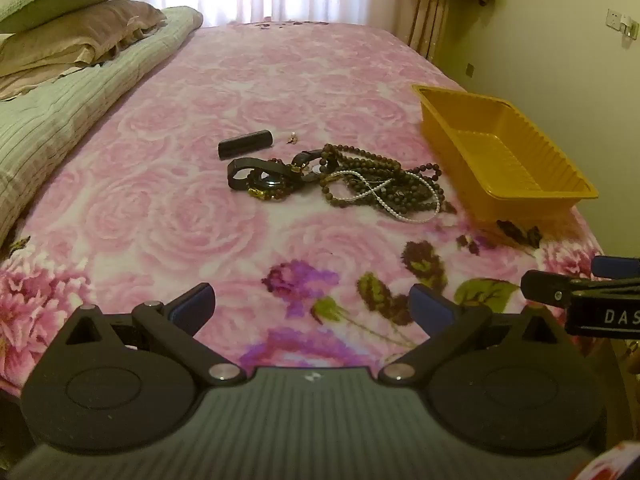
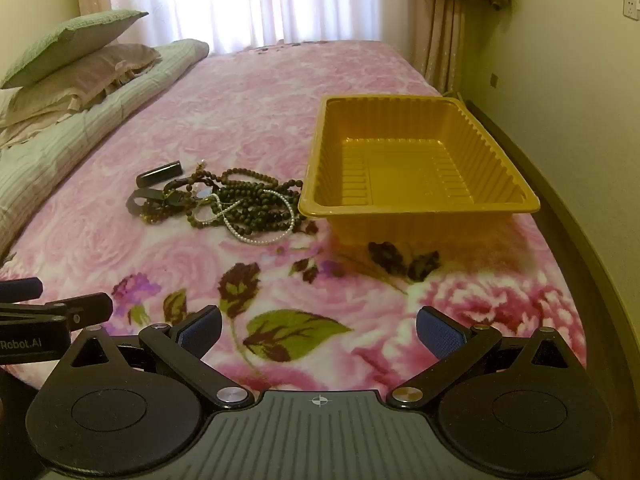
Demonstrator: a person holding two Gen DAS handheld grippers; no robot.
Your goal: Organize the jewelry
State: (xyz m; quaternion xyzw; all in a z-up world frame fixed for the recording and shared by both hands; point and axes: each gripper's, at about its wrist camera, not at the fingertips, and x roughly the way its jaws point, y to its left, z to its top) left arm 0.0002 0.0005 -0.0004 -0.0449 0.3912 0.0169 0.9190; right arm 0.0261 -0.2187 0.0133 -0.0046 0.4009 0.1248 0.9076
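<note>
Tangled bead necklaces (image 2: 240,204), beside empty yellow tray (image 2: 416,208)

bed (image 1: 248,80): pink rose blanket | yellow tray (image 2: 416,160), right, empty | tangled bead necklaces (image 2: 248,204) just left of tray | black case (image 1: 245,143) beyond them | folded green quilt (image 1: 80,96) and pillows (image 1: 76,28), far left

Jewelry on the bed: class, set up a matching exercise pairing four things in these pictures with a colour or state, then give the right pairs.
Column one:
1. tray
2. pearl strand
3. dark bead necklaces
4. left gripper

Column two:
A. white, looped over the dark beads
B. yellow and empty
C. jaws wide open, holding nothing
D. tangled in a heap beside the tray

Pairs: 1-B, 2-A, 3-D, 4-C
</note>
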